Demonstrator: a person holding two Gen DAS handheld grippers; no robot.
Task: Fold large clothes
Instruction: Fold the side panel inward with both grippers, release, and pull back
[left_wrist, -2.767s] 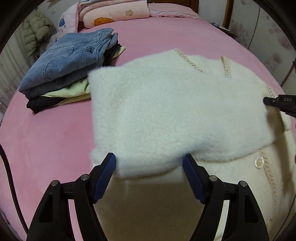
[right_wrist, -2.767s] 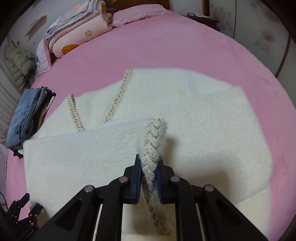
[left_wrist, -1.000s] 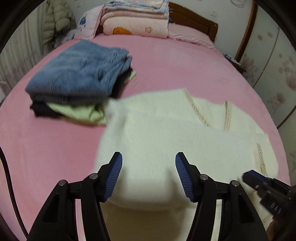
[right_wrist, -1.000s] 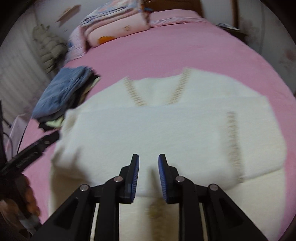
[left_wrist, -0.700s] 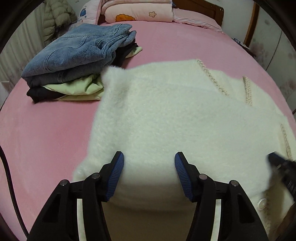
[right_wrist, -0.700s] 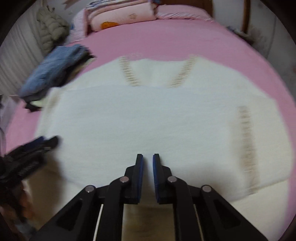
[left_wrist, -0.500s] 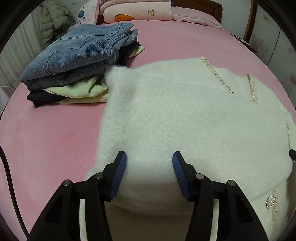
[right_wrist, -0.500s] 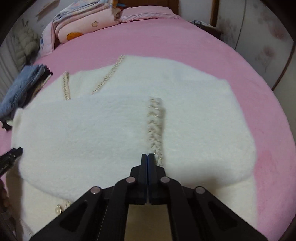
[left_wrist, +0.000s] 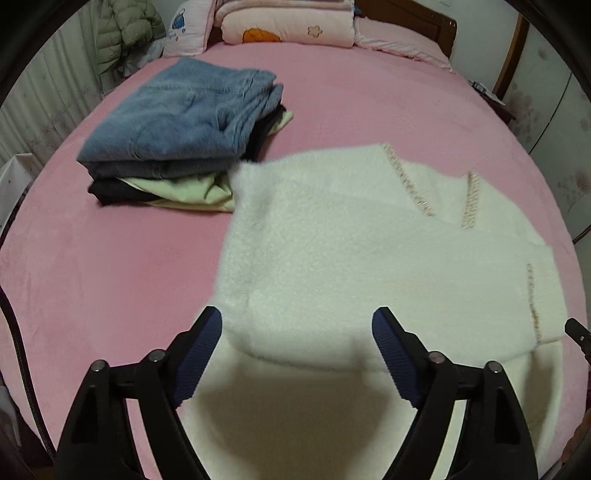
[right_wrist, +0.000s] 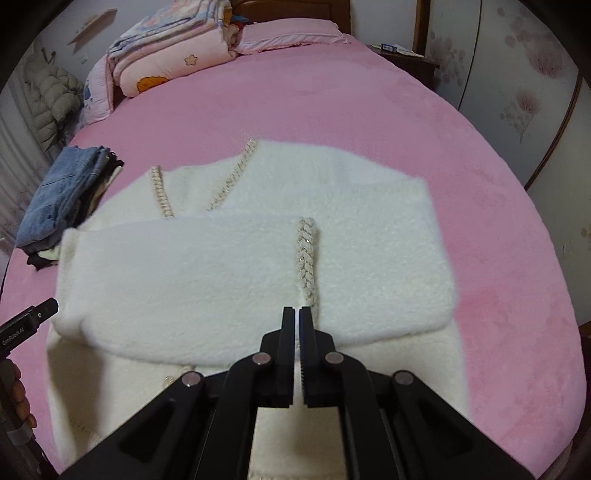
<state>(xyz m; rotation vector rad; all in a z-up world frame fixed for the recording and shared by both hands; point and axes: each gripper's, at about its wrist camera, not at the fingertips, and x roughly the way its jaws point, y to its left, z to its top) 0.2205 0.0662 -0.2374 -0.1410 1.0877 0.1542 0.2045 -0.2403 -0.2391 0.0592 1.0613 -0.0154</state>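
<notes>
A fluffy white cardigan with braided trim lies flat on the pink bed, its sleeves folded across the body; it also shows in the right wrist view. My left gripper is open and empty, its blue pads just above the folded sleeve's near edge. My right gripper is shut with nothing between the jaws, its tips at the near end of the sleeve's braided cuff. The left gripper's tip shows at the left of the right wrist view.
A stack of folded clothes topped by blue jeans lies on the pink bed just left of the cardigan. Folded quilts and pillows sit at the headboard. A padded jacket hangs at the left. A nightstand stands at the right.
My right gripper let go of the braided cuff, laid flat on the cardigan, then shut empty. My left gripper opened wider and drew back a little from the sleeve.
</notes>
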